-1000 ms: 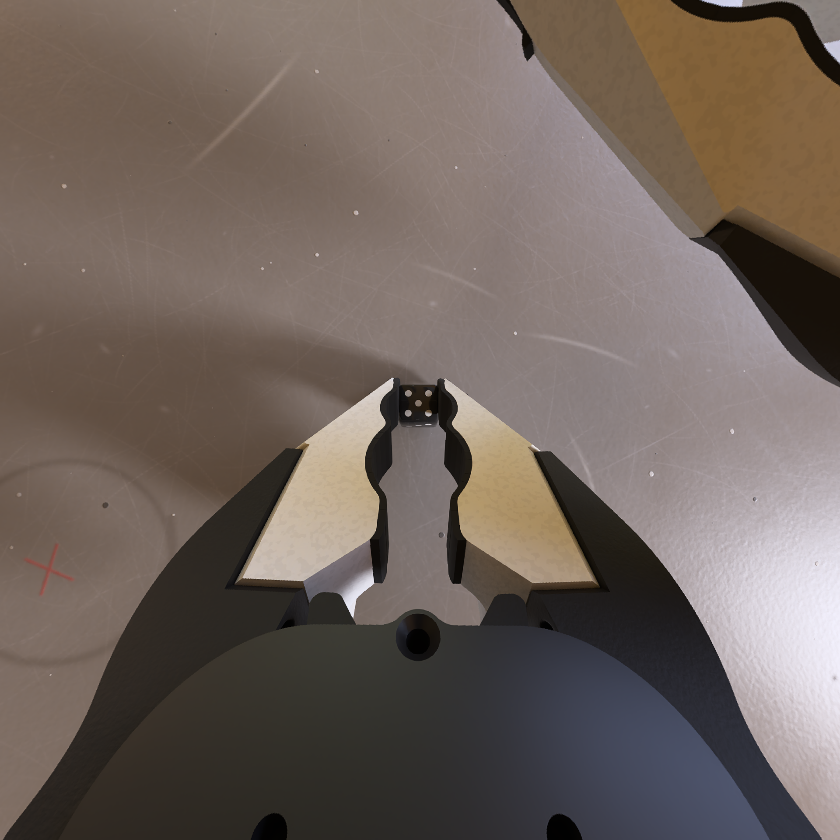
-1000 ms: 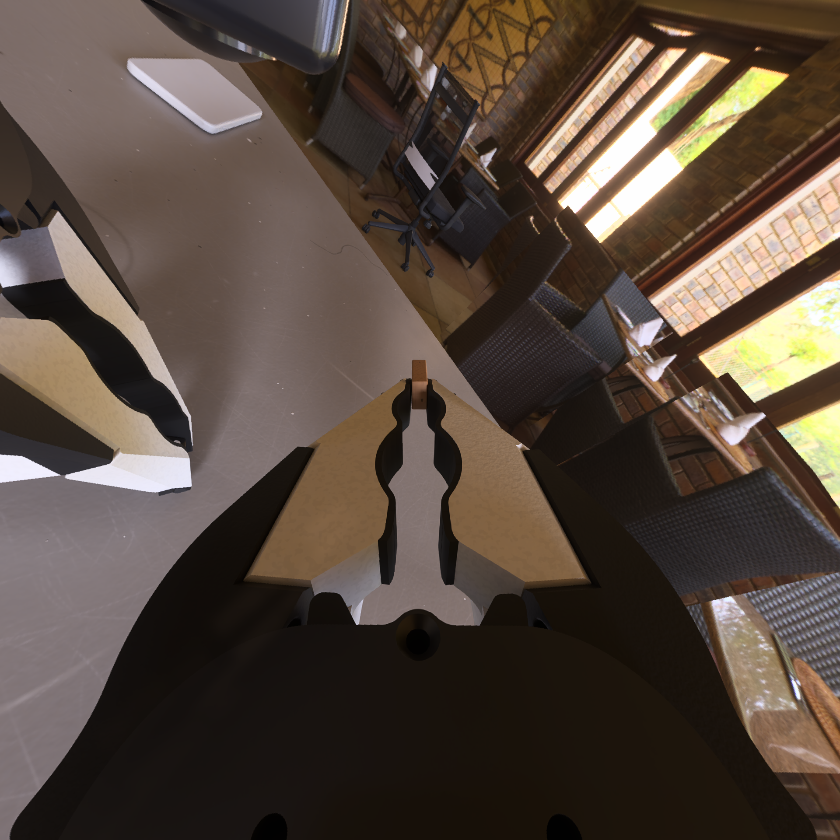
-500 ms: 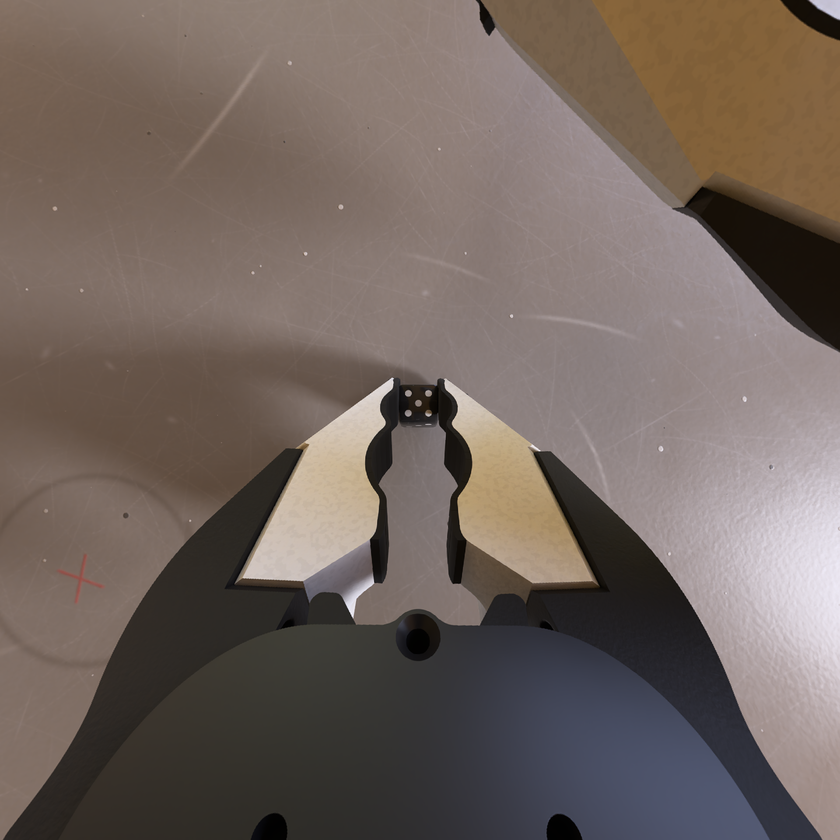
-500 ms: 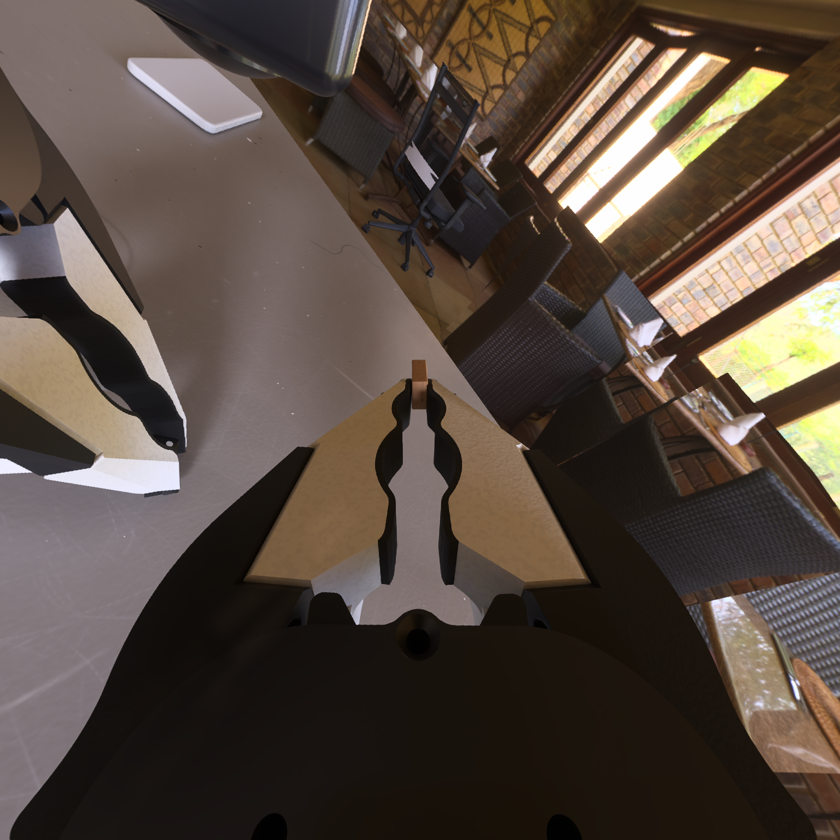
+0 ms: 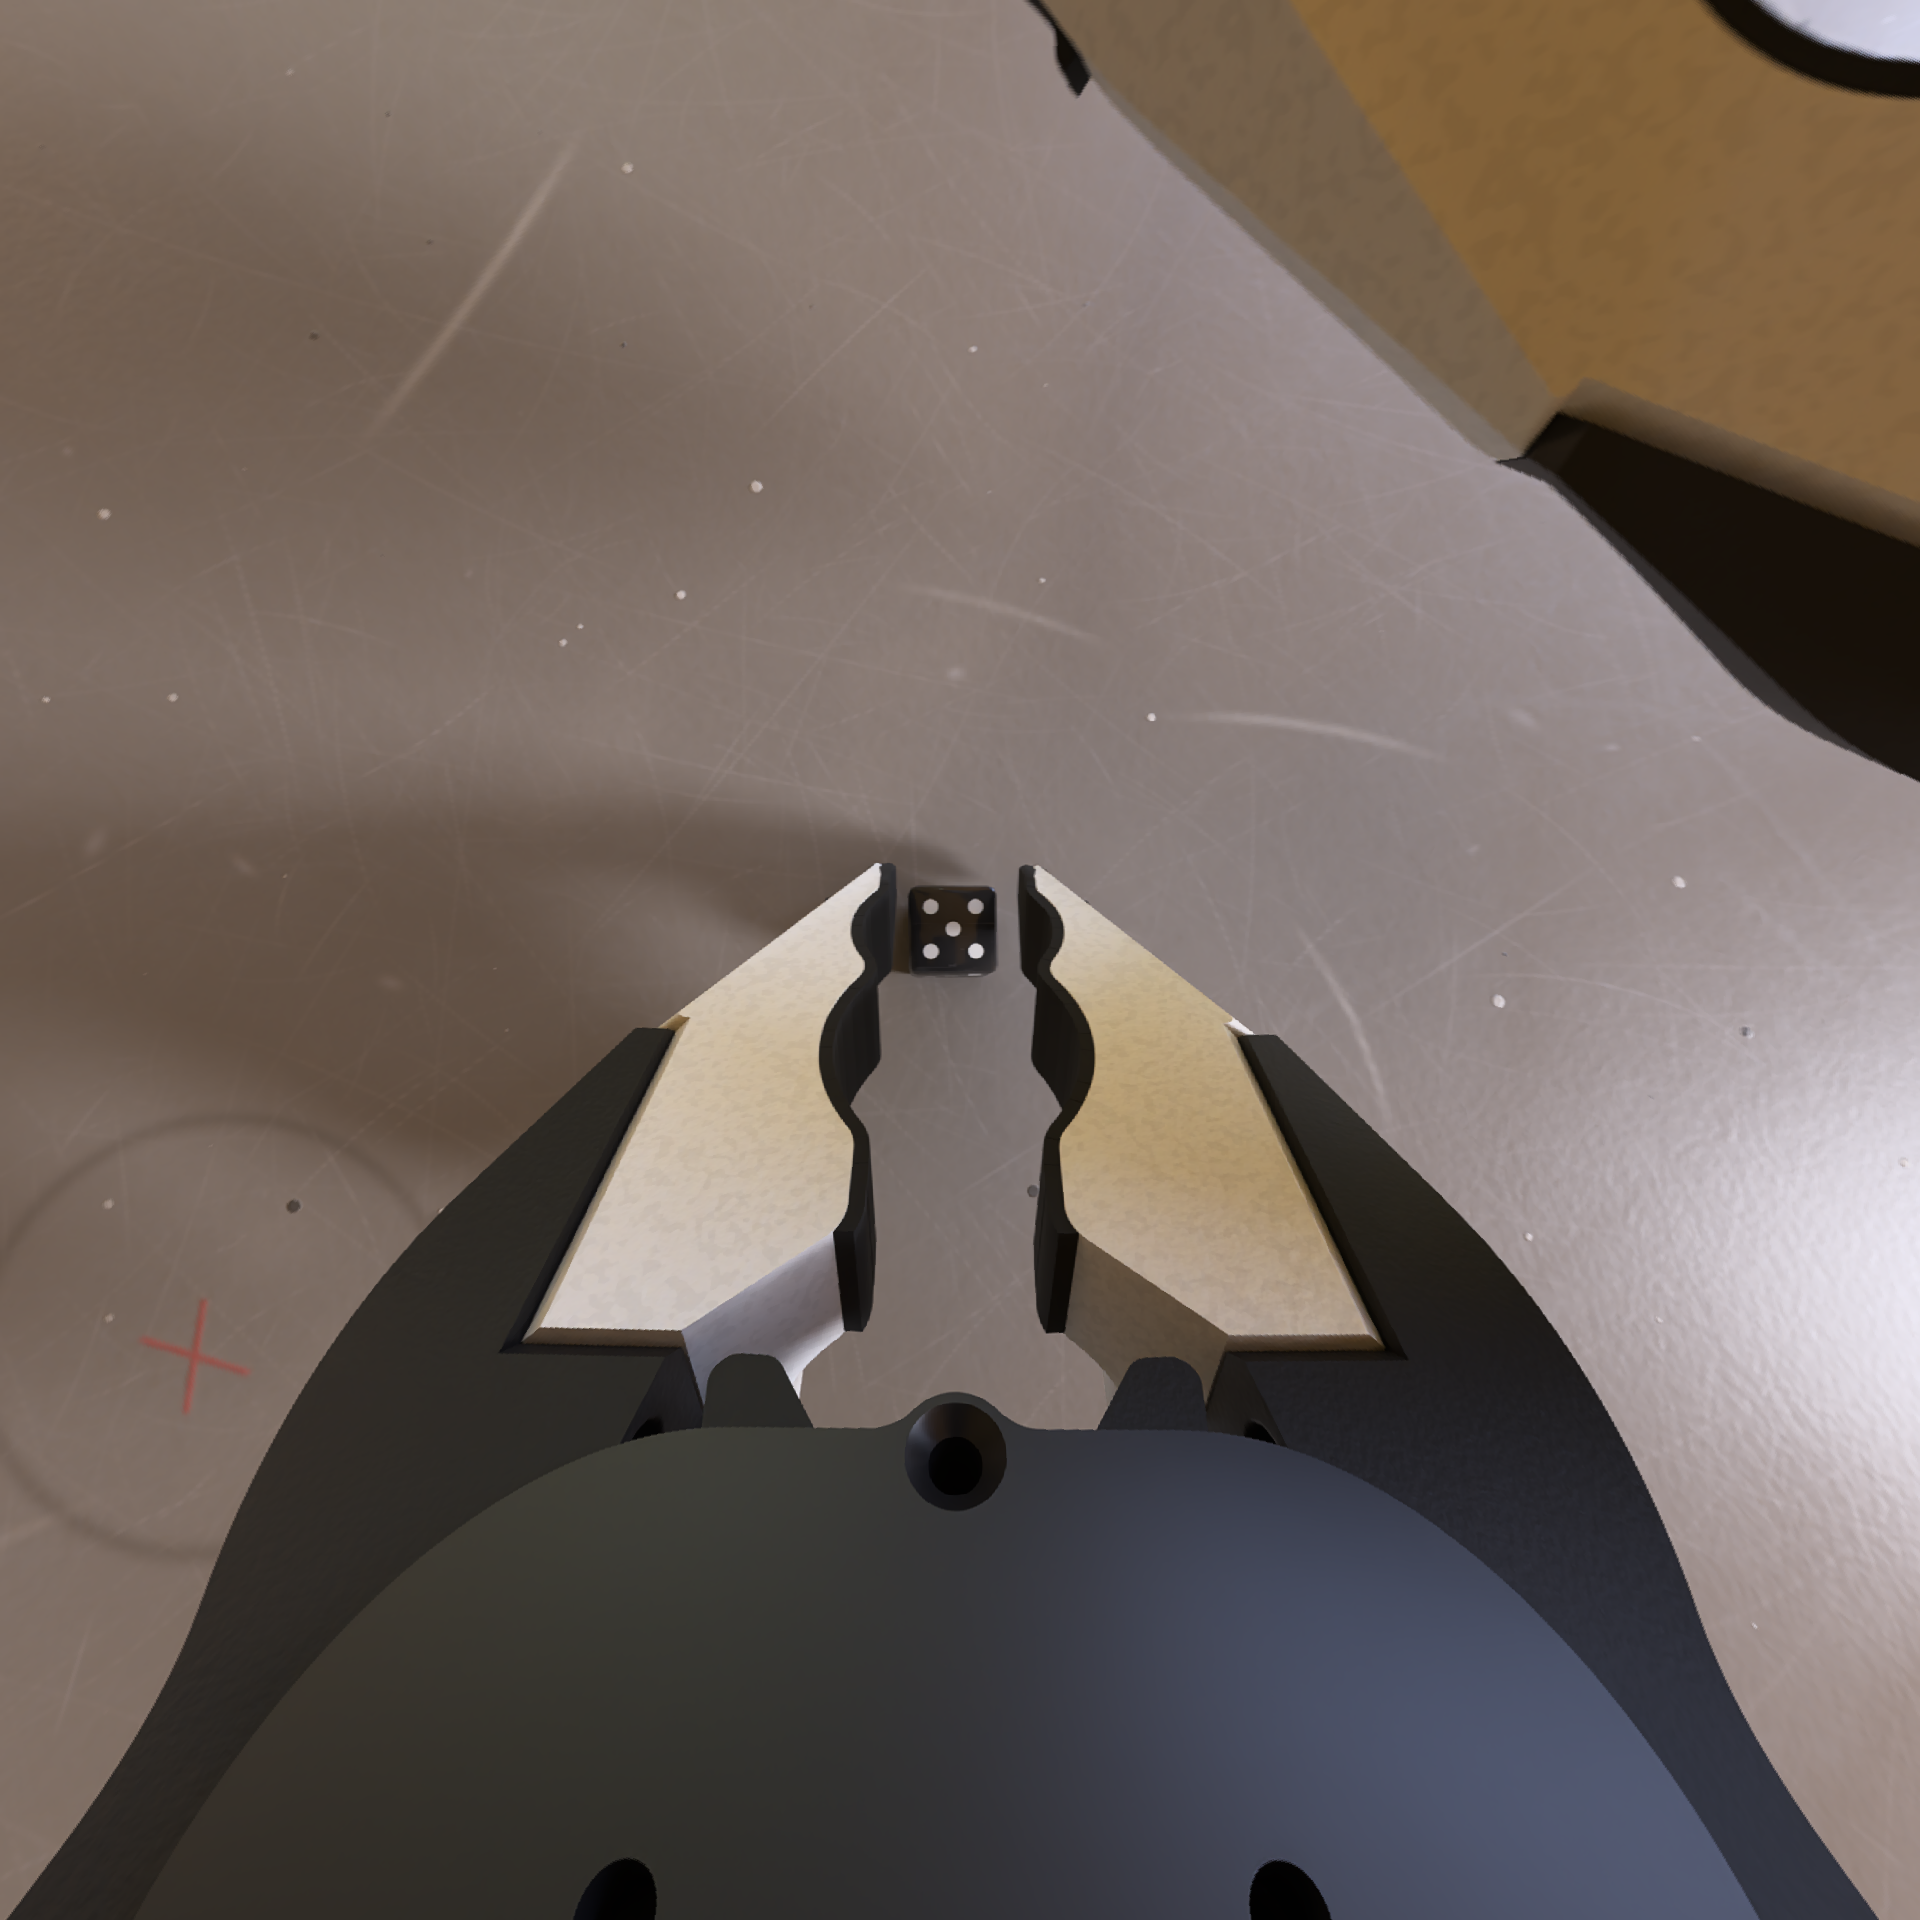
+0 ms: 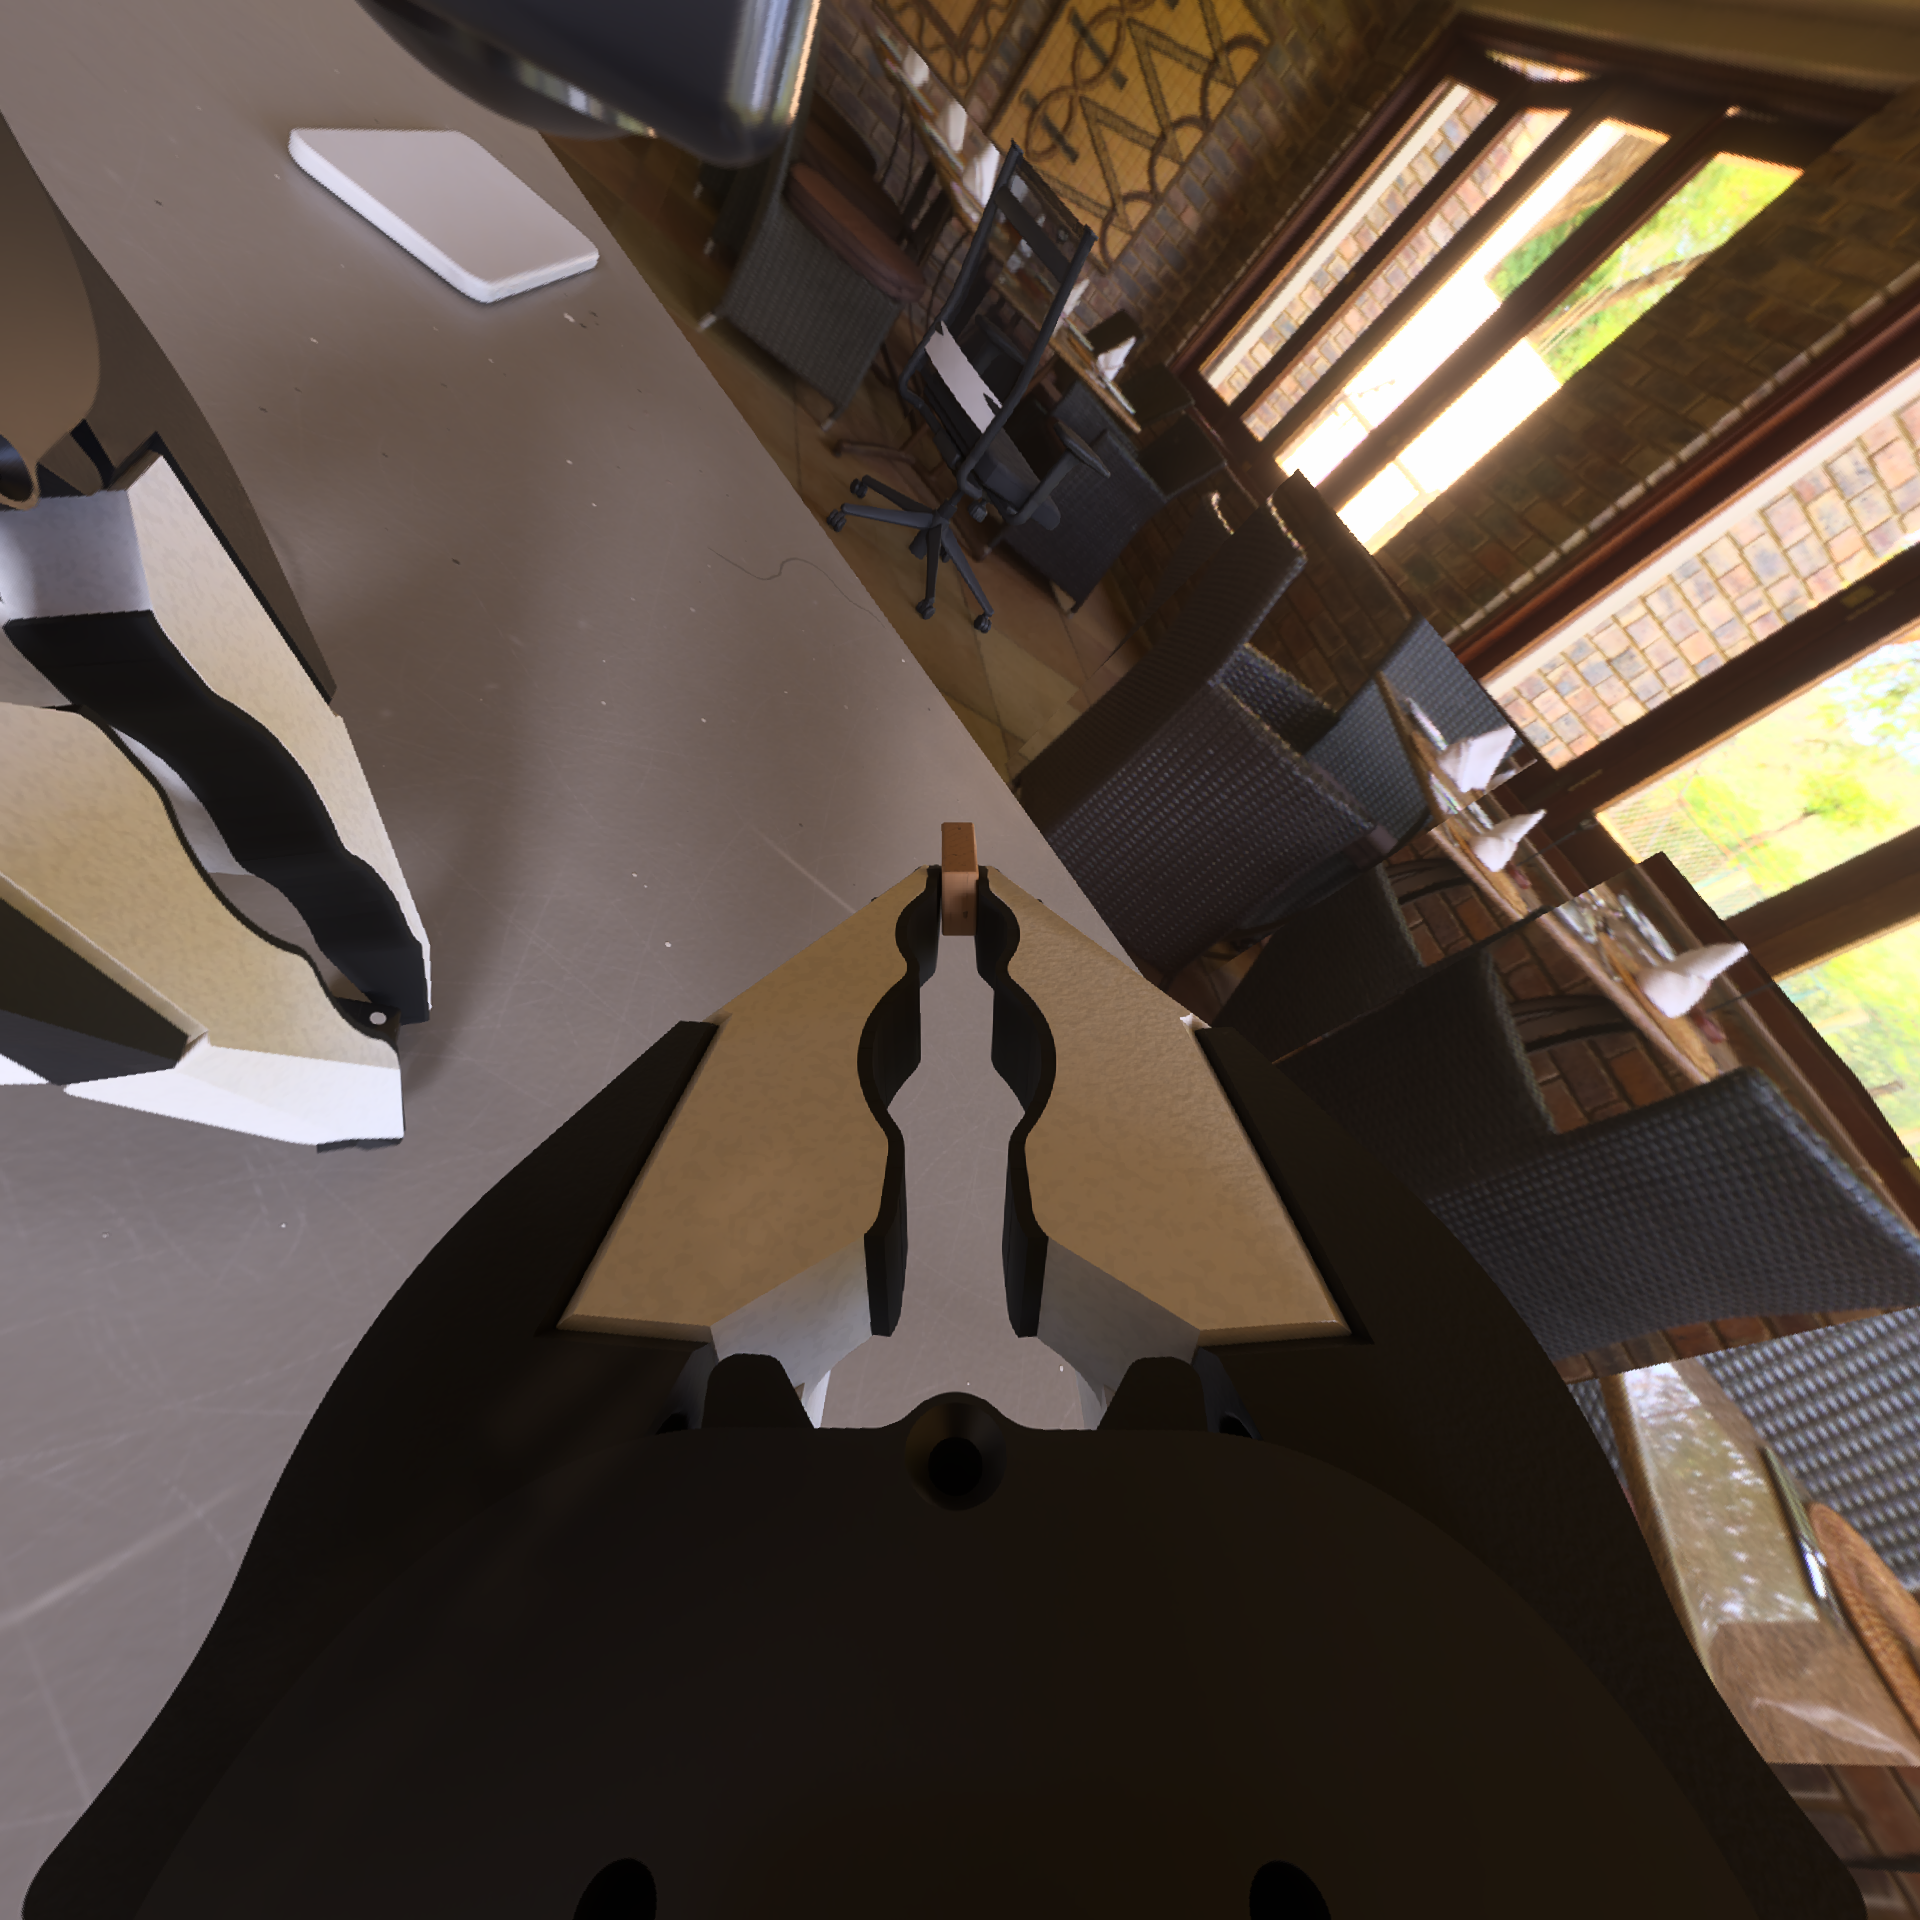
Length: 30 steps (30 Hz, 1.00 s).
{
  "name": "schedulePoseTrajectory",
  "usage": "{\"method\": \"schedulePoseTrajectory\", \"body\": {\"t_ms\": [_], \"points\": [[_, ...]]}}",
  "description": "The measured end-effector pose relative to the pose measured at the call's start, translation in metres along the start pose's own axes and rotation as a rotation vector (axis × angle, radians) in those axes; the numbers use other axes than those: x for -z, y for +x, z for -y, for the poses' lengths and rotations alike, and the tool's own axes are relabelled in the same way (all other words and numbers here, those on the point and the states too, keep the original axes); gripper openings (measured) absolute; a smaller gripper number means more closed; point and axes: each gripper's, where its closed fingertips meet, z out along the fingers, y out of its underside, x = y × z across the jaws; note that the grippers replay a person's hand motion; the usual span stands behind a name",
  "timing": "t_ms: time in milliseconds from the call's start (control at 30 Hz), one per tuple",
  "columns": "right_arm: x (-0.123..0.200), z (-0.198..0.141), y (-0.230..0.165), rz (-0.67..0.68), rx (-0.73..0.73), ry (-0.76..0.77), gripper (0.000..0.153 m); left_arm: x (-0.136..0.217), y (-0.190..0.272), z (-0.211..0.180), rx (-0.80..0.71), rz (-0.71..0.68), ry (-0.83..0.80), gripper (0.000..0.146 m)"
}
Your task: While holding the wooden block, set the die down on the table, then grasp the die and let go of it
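The left gripper [image 5: 954, 914] is spread, and the one black die [image 5: 953, 930] sits on the grey table [image 5: 623, 520] between its fingertips, a gap on each side. The right gripper [image 6: 957, 894] pinches one wooden block [image 6: 958, 871] at its tips, part hidden. Beyond lies one white slab [image 6: 442, 213]; a dark object above it is cut off.

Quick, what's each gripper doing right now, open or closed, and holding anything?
Left gripper: open, holding nothing; the die sits free between its fingers.
Right gripper: closed on the wooden block.
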Motion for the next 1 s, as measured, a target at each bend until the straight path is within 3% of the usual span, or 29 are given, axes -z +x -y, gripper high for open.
{"method": "schedulePoseTrajectory", "body": {"t_ms": [167, 267, 367, 533, 733, 1000], "points": [[0.000, 0.000, 0.000, -0.001, 0.001, 0.000, 0.005, 0.004, 0.004, 0.008, -0.075, -0.024, 0.071, 0.028], [0.000, 0.000, 0.000, -0.001, 0.002, -0.001, 0.005, 0.006, -0.003, 0.015, -0.190, 0.079, 0.129, 0.021], [0.000, 0.000, 0.000, -0.002, 0.002, -0.001, 0.005, 0.007, -0.004, 0.022, -0.344, 0.154, 0.207, 0.000], [0.000, 0.000, 0.000, -0.002, 0.003, 0.000, 0.005, 0.003, -0.011, 0.025, -0.572, 0.283, 0.207, 0.000], [0.000, 0.000, 0.000, -0.002, -0.002, 0.000, 0.005, -0.005, -0.009, 0.023, -0.689, 0.268, 0.214, 0.000], [0.000, 0.000, 0.000, -0.002, -0.011, 0.003, 0.005, -0.011, -0.011, 0.026, -0.691, 0.242, 0.200, 0.000]]}}
